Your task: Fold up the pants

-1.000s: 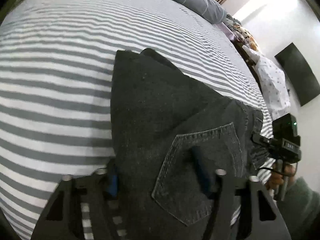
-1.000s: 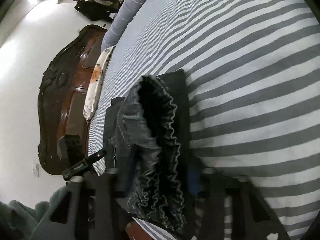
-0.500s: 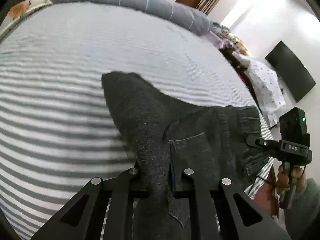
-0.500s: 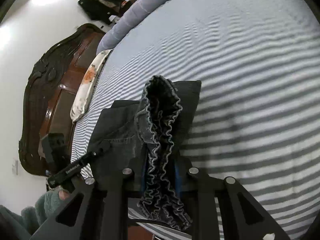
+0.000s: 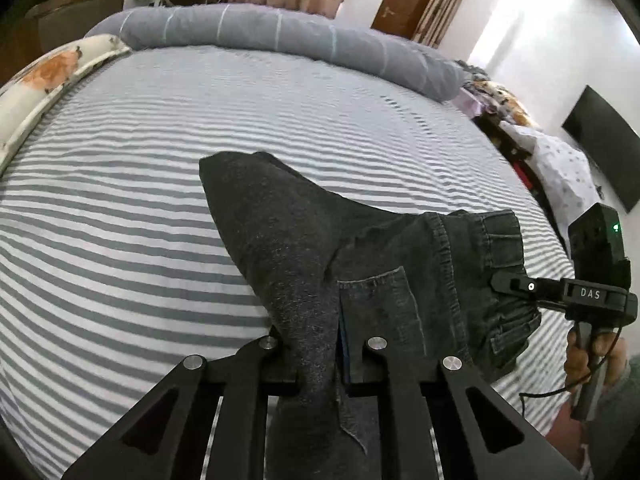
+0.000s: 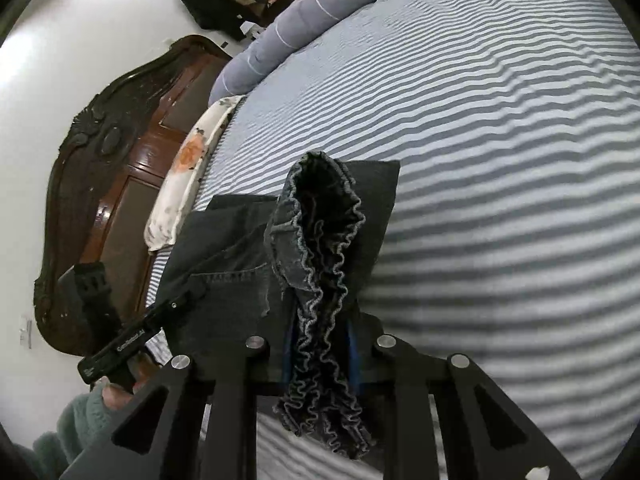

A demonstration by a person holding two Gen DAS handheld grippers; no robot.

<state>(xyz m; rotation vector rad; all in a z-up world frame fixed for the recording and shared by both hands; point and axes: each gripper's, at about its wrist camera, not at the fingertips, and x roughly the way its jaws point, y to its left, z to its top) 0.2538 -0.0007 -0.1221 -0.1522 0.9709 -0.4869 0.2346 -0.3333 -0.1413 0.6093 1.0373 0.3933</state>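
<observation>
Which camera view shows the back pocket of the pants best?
The left wrist view: the back pocket faces the camera, its stitching clear. In the right wrist view, the pocket appears only at an angle, partly behind the ruffled waistband.

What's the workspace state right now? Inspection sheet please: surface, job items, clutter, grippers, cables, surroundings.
Surface: striped bedsheet, grey bolster at far edge.
Job's things: dark denim pants, part folded, near end lifted; elastic waistband bunched.
Clutter: floral pillow at bed edge.
Grippers: left gripper shut on pants fabric; right gripper shut on waistband.
Cables: thin black cable under right handle.
Surroundings: carved wooden headboard, wall TV, door.
</observation>
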